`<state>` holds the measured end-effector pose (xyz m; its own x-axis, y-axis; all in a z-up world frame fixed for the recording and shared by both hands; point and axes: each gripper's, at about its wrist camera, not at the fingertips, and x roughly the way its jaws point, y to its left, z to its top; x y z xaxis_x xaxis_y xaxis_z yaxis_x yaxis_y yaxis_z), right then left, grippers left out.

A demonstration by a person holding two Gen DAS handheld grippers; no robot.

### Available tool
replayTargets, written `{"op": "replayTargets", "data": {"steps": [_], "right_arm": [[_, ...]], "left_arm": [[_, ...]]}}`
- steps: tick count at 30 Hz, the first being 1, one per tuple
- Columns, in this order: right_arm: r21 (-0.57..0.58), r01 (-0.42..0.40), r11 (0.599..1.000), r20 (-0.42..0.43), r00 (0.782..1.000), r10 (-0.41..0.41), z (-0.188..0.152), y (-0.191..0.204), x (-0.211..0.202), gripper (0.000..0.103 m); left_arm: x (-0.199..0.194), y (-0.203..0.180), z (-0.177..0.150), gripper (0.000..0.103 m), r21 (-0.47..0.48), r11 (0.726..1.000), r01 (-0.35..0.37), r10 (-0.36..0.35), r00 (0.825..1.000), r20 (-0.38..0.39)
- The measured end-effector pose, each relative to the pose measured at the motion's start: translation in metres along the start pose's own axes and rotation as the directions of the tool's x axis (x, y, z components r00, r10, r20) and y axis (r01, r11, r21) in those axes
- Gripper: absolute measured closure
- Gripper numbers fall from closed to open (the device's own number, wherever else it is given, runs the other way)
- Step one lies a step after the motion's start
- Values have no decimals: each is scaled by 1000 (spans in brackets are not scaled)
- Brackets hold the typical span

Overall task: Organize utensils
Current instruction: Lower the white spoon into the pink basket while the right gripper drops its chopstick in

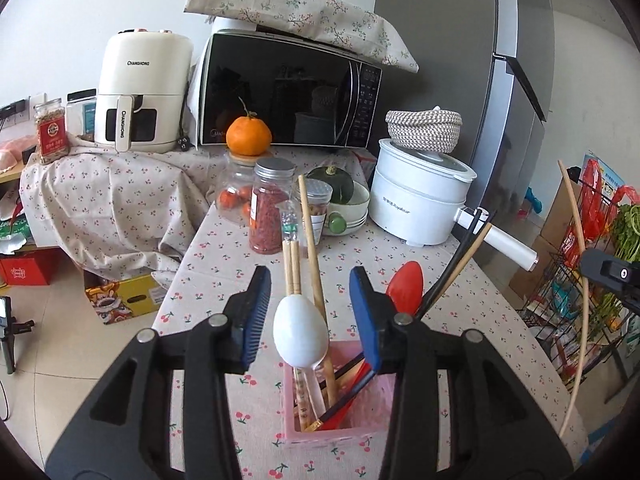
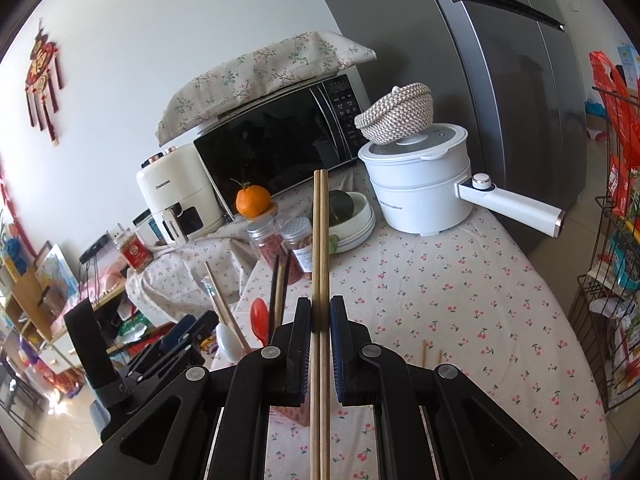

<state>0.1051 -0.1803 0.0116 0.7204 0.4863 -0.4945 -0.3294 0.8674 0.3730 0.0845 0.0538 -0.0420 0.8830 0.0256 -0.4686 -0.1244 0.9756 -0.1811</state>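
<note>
**Chopsticks gripped, spoons standing in the pink holder**

The right tool [image 2: 320, 322] is clamped on a pair of pale bamboo chopsticks [image 2: 321, 240], which stick out forward over the cherry-print cloth-covered counter [image 2: 460, 300]. The left tool [image 1: 310, 312] stands parted, its blue pads touching nothing, above the square pink plastic utensil holder [image 1: 372, 412]. In the holder stand a white plastic spoon [image 1: 298, 332], a red plastic spoon [image 1: 406, 284] and more chopsticks.

Pink holder [image 1: 332, 432], red spoon [image 1: 405, 286], seemingly cherry-printed tablecloth [image 2: 460, 280].

both wrist views look down over the table [image 1: 440, 280], sharing the microwave [image 2: 276, 140].
</note>
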Motion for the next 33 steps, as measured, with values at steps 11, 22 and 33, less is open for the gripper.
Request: {"op": "replayTargets", "data": {"steps": [11,22,33], "right_arm": [[-103,-37,994,144,988,52,-1,76,30,94],[-137,94,986,274,960,-54,-8,124,83,94],[-113,158,981,236,963,-128,-33,128,112,92]], "left_arm": [[-17,35,6,36,9,999,-41,42,961,-274],[-11,71,6,36,-27,999,-46,32,923,-383],[-8,81,8,36,-32,998,-50,33,917,-397]]}}
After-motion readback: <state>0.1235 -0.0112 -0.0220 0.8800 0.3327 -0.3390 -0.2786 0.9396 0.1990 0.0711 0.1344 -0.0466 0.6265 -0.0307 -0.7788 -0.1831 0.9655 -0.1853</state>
